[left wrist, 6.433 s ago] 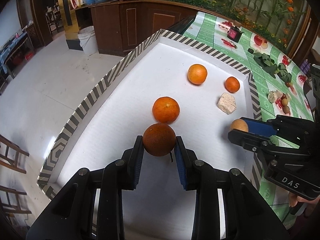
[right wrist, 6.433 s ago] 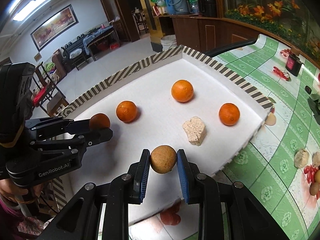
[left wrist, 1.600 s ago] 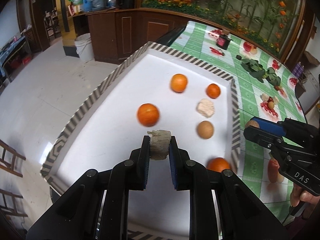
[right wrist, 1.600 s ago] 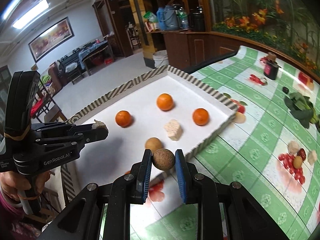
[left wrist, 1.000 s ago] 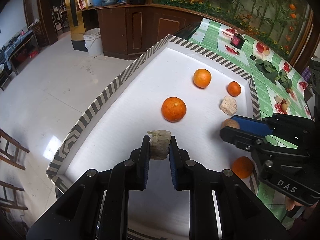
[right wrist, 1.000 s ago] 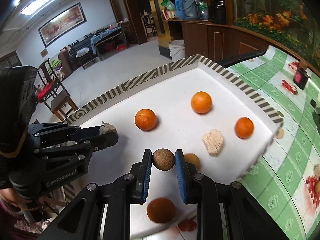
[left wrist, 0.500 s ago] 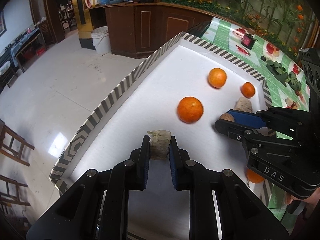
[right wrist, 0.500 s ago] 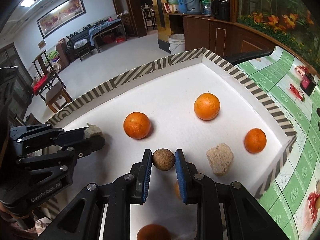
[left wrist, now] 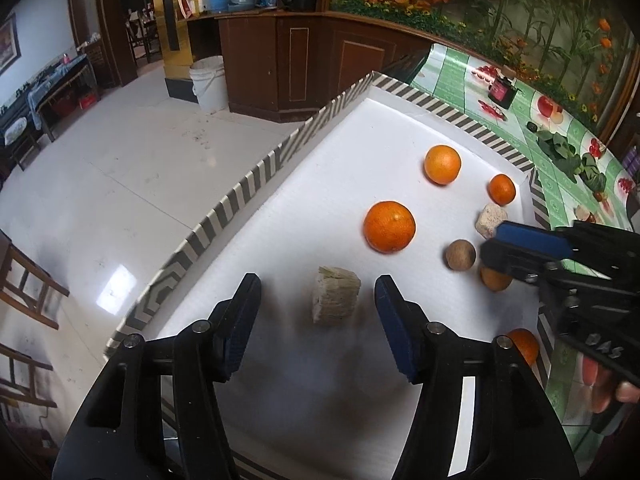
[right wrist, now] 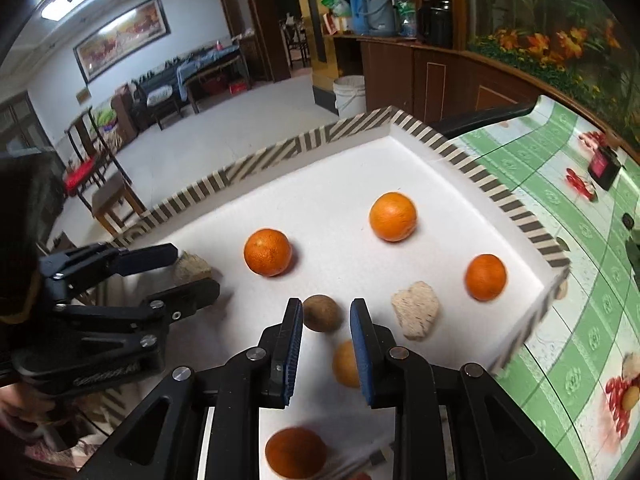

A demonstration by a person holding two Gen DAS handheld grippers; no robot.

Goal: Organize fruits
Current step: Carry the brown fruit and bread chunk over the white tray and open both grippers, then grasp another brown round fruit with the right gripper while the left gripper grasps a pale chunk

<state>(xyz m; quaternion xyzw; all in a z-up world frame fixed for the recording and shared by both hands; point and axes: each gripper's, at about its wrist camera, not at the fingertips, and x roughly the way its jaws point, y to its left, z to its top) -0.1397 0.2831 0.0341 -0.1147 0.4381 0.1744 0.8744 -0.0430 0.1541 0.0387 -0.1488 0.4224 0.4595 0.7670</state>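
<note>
My left gripper (left wrist: 318,320) has its jaws opening. A beige fibrous chunk (left wrist: 335,300) lies on the white striped-rim tray (left wrist: 256,176) between them, and neither pad touches it. My right gripper (right wrist: 326,303) keeps its jaws narrow. A small brown ball (right wrist: 322,313) sits on the tray just past its fingertips, clear of them in the left wrist view. Three oranges (right wrist: 267,252) (right wrist: 393,216) (right wrist: 485,277), a second beige chunk (right wrist: 416,309), a tan ball (right wrist: 346,364) and a dark orange (right wrist: 295,452) lie on the tray.
The tray stands on a green patterned tablecloth (right wrist: 560,320), with its left rim over open floor. A white bucket (left wrist: 208,88) and wooden cabinets (left wrist: 320,68) stand beyond. A person's hand (left wrist: 624,390) holds the right gripper.
The left jaws have spread and the beige chunk has dropped from them onto the tray. The brown ball now sits beyond the right fingertips instead of between the pads.
</note>
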